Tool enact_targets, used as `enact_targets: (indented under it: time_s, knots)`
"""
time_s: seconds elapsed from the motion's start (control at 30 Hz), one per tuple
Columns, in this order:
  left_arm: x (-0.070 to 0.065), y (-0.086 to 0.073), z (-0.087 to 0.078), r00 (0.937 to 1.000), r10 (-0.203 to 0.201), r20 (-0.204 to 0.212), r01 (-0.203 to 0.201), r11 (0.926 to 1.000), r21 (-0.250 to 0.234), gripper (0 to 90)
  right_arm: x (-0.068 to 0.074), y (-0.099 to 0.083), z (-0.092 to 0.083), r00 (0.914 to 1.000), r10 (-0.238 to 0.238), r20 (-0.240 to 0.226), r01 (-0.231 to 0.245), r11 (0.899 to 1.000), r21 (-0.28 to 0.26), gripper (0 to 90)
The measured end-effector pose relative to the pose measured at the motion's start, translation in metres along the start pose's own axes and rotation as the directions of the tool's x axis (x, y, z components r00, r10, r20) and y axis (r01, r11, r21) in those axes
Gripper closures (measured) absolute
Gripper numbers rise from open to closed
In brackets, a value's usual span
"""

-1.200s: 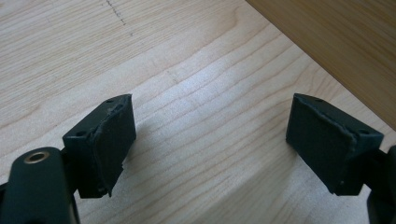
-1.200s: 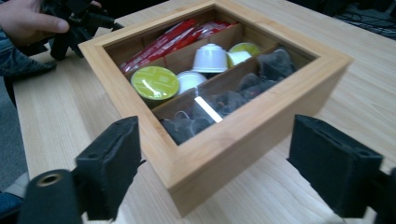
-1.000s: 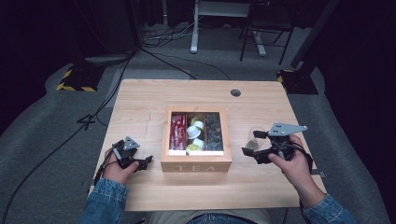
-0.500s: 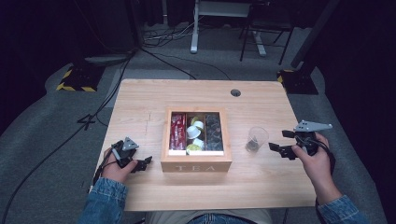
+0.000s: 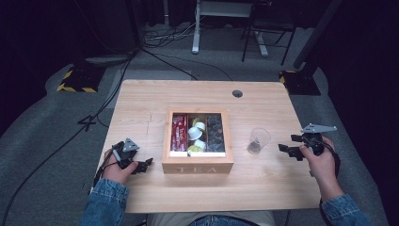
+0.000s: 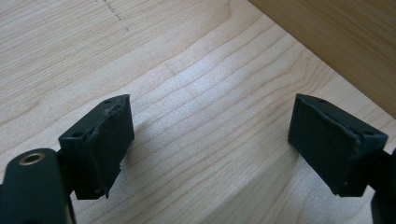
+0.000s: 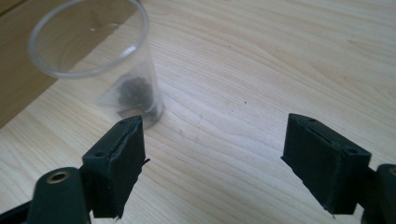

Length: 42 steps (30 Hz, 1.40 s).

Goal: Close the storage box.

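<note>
A wooden tea box [image 5: 197, 167] marked TEA sits mid-table, its compartments holding red packets, pale capsules and dark pods. Right of it stands a clear plastic cup [image 5: 258, 140] [image 7: 100, 65] with a dark lump [image 7: 135, 93] at its bottom. My right gripper [image 5: 289, 144] [image 7: 215, 163] is to the right of the cup and apart from it. It is open, and its jaws have just been closing a little with nothing between them. My left gripper [image 5: 144, 164] [image 6: 210, 149] rests open on the table left of the box, with bare wood between its jaws.
The box's wooden side wall [image 6: 336, 42] lies close ahead of the left gripper. A round cable hole [image 5: 237, 93] is in the table's far side. Bare tabletop [image 5: 263, 183] stretches in front of the box and cup. Cables and stands are on the floor beyond.
My right gripper has drawn away to the right from the cup, which now stands alone beside the box. The left hand has not moved.
</note>
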<state>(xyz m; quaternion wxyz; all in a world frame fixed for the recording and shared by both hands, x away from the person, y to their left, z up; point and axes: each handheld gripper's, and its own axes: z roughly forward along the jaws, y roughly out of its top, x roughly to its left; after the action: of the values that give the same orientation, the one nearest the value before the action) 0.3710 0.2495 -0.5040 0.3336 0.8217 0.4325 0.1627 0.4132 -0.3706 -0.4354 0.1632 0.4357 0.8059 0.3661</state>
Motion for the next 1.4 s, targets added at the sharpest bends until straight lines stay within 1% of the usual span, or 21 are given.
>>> enact_targets:
  time_s: [0.03,0.07,0.17,0.2,0.27,0.4,0.53,0.67,0.7,0.87,0.97,1.07,1.13,1.2,1.3,1.4]
  knots:
    - [0.000,0.000,0.000,1.0000,0.000,0.000,0.000,1.0000,0.000,14.7,-0.004,-0.005,0.004,0.9999,0.012,0.002,-0.012,1.000,0.006,21.3]
    - [0.000,0.000,0.000,1.0000,0.000,0.000,0.000,1.0000,0.000,14.7,-0.004,-0.005,0.004,0.9999,0.012,0.002,-0.012,1.000,0.006,21.3]
    - [0.000,0.000,0.000,1.0000,0.000,0.000,0.000,1.0000,0.000,14.7,-0.011,-0.015,0.013,0.9994,0.035,-0.002,-0.035,0.999,0.017,21.4]
    - [0.000,0.000,0.000,1.0000,0.000,0.000,0.000,1.0000,0.000,14.7,-0.011,-0.015,0.013,0.9994,0.035,-0.002,-0.035,0.999,0.017,21.4]
    - [0.000,0.000,0.000,1.0000,-0.001,0.000,0.001,1.0000,-0.001,14.6,-0.014,-0.022,0.019,0.9991,0.042,0.002,-0.042,0.999,0.023,21.4]
    - [0.000,0.000,0.000,1.0000,0.000,0.000,0.000,1.0000,0.000,14.6,-0.014,-0.027,0.024,0.9985,0.054,0.002,-0.054,0.998,0.016,21.4]
    - [0.000,0.000,0.000,1.0000,-0.001,0.000,0.001,1.0000,0.000,14.6,-0.013,-0.033,0.029,0.9984,0.057,0.002,-0.057,0.998,0.008,21.3]
    - [0.000,0.000,0.000,1.0000,-0.001,0.000,0.001,1.0000,0.000,14.5,-0.011,-0.038,0.032,0.9988,0.050,0.004,-0.050,0.999,0.015,21.0]
    - [0.000,0.000,0.000,1.0000,-0.001,0.000,0.001,1.0000,0.000,14.5,-0.010,-0.039,0.033,0.9994,0.035,0.007,-0.035,0.999,0.020,20.8]
    - [0.000,0.001,0.000,1.0000,-0.001,0.001,0.001,1.0000,0.003,14.4,-0.005,-0.042,0.036,0.9998,0.017,0.009,-0.017,1.000,0.020,20.0]
    - [0.000,0.001,0.001,1.0000,-0.004,0.000,0.004,1.0000,0.002,14.2,-0.001,-0.045,0.039,0.9999,-0.003,0.014,0.002,1.000,0.023,18.3]
    - [0.000,0.001,0.001,1.0000,-0.002,-0.001,0.002,1.0000,0.003,14.2,0.000,-0.046,0.040,0.9998,-0.005,0.019,0.004,1.000,0.022,17.3]
    - [0.000,0.001,0.001,1.0000,-0.002,0.000,0.002,1.0000,0.003,14.1,0.001,-0.048,0.042,0.9996,-0.007,0.027,0.006,1.000,0.030,16.1]
    - [0.000,0.001,0.001,1.0000,-0.003,-0.001,0.003,1.0000,0.003,14.1,0.003,-0.048,0.044,0.9981,-0.026,0.056,0.025,0.999,0.026,15.1]
    - [0.000,0.001,0.001,1.0000,-0.003,0.000,0.003,1.0000,0.002,14.1,0.007,-0.050,0.047,0.9964,-0.011,0.084,0.010,1.000,0.004,12.3]
    - [0.000,0.001,0.001,1.0000,-0.003,-0.001,0.003,1.0000,0.003,14.1,0.007,-0.050,0.047,0.9964,-0.010,0.085,0.010,1.000,0.003,12.2]
